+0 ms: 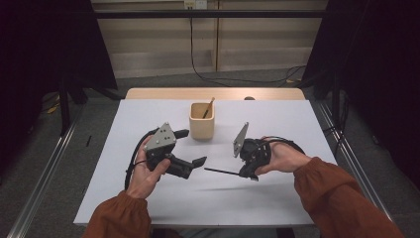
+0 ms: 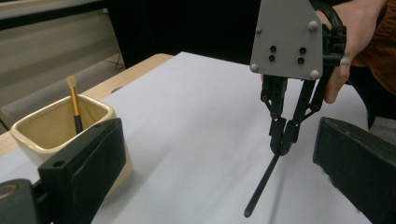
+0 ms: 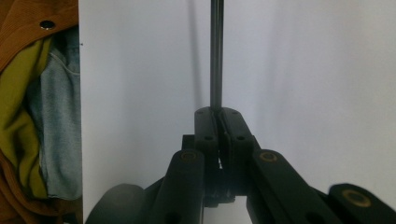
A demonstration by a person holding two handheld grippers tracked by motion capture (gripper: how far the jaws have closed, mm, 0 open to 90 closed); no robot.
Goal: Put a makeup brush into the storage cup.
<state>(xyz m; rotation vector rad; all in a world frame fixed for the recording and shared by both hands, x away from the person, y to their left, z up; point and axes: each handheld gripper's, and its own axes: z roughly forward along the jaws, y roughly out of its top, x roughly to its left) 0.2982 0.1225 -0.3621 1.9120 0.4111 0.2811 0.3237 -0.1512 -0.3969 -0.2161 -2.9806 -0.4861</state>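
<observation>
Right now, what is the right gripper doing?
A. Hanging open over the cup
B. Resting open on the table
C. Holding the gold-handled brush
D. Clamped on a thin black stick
D: the right gripper has its jaws pinched together on the thin black stick, which juts out beyond them above the white table, as the right gripper view confirms.

white table [image 1: 148, 114], beige cup [image 1: 201, 128] holding brush [image 1: 208, 107], left gripper [image 1: 190, 150] spread, right gripper [image 1: 246, 173] clamping thin black stick [image 1: 221, 171]
</observation>
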